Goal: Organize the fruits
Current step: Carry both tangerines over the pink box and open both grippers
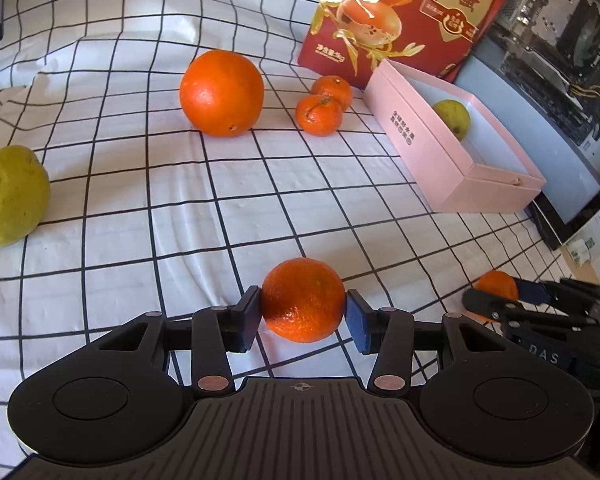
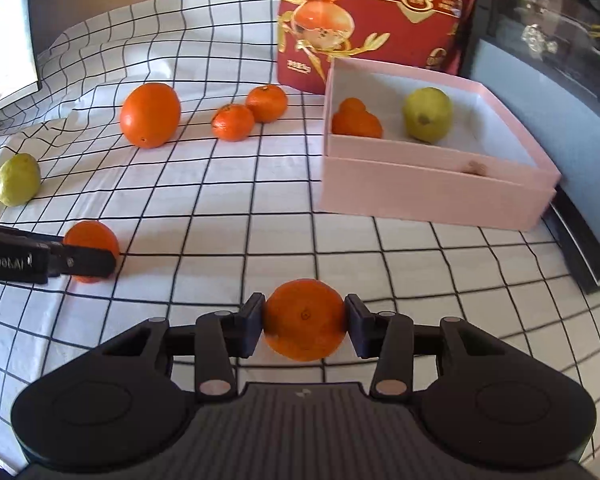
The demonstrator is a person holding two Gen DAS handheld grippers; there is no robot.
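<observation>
Spread over the worktop, a soft white cloth [image 1: 140, 184] printed with a thin black grid, wrinkled toward the far left. At far left, one matte yellow-green lemon [image 1: 10, 196], lumpy and oval. Next, one large orange [image 1: 221, 93], round, glossy and finely pitted. Just right of it, two small mandarins [image 2: 233, 122] [image 2: 267, 103] touching each other, each with a green stem scar. In the foreground, two black plastic grippers angled down toward the cloth. Left gripper [image 1: 303, 312] with jaws clamped on a dimpled mandarin [image 1: 303, 300], blue pads pressed to its sides. Right gripper [image 2: 305, 322] likewise with jaws clamped on a second mandarin [image 2: 305, 318], smooth-skinned, low over the cloth. At right, one shallow pink cardboard box [image 2: 428, 196], rectangular, open, white inside, holding one knobbly mandarin [image 2: 356, 119] at its left end and one yellow-green lemon [image 2: 428, 115] beside it. Behind the box, one upright red carton [image 2: 364, 20] with glossy printed citrus and gold lettering. In all: five mandarins, two lemons, one large orange.
</observation>
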